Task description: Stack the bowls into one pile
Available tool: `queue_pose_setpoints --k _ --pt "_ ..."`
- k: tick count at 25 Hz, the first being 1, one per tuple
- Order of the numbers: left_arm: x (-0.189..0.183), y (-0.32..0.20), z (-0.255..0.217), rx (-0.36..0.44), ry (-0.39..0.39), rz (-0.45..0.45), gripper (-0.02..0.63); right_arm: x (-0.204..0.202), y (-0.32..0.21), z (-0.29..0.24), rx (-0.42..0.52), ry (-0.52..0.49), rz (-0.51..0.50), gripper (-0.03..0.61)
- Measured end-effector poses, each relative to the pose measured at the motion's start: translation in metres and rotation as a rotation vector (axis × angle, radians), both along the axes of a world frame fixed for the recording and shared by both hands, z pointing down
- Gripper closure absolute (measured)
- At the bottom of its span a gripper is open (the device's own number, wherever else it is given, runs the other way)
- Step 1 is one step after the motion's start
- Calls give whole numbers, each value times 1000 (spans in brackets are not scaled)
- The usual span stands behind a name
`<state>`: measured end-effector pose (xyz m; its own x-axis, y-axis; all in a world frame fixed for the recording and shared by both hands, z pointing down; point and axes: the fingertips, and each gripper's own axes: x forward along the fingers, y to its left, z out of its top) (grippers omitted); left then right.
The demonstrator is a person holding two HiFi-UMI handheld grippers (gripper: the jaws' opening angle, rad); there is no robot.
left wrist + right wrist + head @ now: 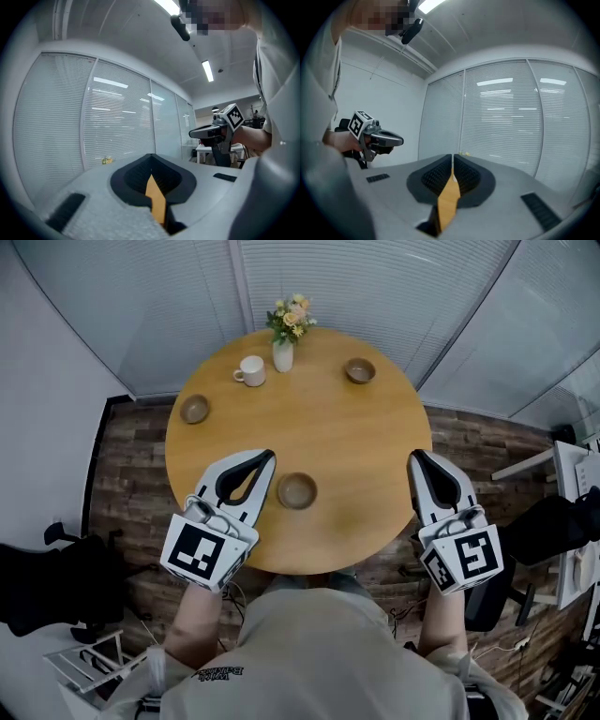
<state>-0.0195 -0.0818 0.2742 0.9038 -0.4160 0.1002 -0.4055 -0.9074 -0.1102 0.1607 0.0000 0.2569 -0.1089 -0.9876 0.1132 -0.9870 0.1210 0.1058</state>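
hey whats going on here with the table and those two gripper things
A person stands at a round wooden table with a gripper in each hand. The left gripper and the right gripper are both shut and empty. Three bowls sit apart: the near bowl just beside the left gripper, the left bowl and the far bowl. A white mug and a flower vase stand at the back. Nothing is stacked yet.

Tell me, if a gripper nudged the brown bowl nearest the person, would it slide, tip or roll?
The near bowl looks low and wide, so it would probably slide rather than tip. The tabletop looks smooth, which favours sliding. The bowl seems rigid, so it would likely keep its shape if pinched at the rim.
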Motion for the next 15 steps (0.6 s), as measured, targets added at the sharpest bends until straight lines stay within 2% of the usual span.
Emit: queue_pose_setpoints --k 6,15 --pt "13 -4 -3 7 -25 -86 594 11 -16 -6 69 -68 -129 543" --pt "28 -5 -3 10 -55 -164 594 37 -36 6 51 -82 -199 543"
